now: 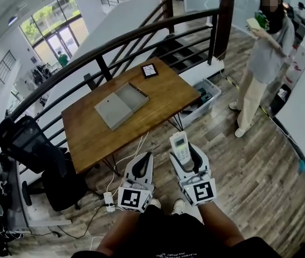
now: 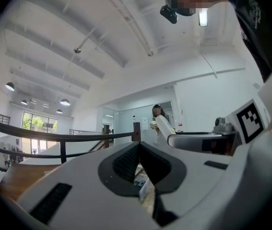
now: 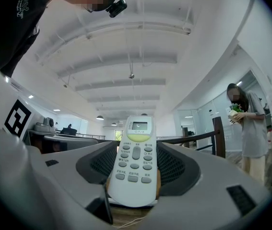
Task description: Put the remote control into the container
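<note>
A white remote control with grey buttons stands upright between the jaws of my right gripper, which is shut on it, held low over the floor near the table's front edge. My left gripper hangs beside it with its jaws pressed together and nothing between them. The grey container, an open shallow box with its flat lid beside it, lies in the middle of the wooden table, well ahead of both grippers.
A square marker tile lies at the table's far corner. A black office chair stands left, a clear plastic crate under the table's right end. A person stands at right. A dark railing runs behind. Cables and a power strip lie on the floor.
</note>
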